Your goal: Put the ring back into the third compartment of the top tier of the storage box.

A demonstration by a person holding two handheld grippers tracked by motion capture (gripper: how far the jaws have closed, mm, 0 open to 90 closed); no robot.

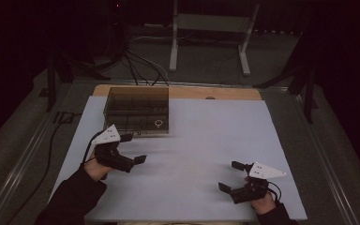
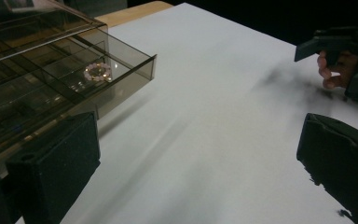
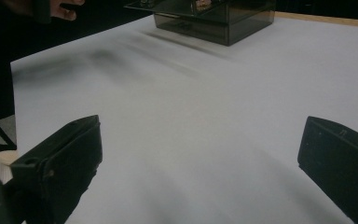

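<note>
A smoky see-through box [image 1: 136,108] with compartments stands at the back left of the white sheet [image 1: 206,136]. A small pale bead ring [image 1: 159,123] lies in its front right compartment, and it appears pinkish [image 2: 98,71] in the left gripper view. My left gripper [image 1: 133,148] hovers open just in front of the box [image 2: 37,79], with nothing between its jaws. My right gripper [image 1: 230,176] is open near the front right of the sheet, far from the box [image 3: 214,16], and also holds nothing.
The wooden table edge [image 1: 187,92] shows behind the sheet. A white metal stand [image 1: 211,28] and cables [image 1: 138,65] are on the floor beyond. Metal rails [image 1: 328,154] run along both sides of the table. The other hand's gripper [image 2: 335,44] appears at upper right in the left gripper view.
</note>
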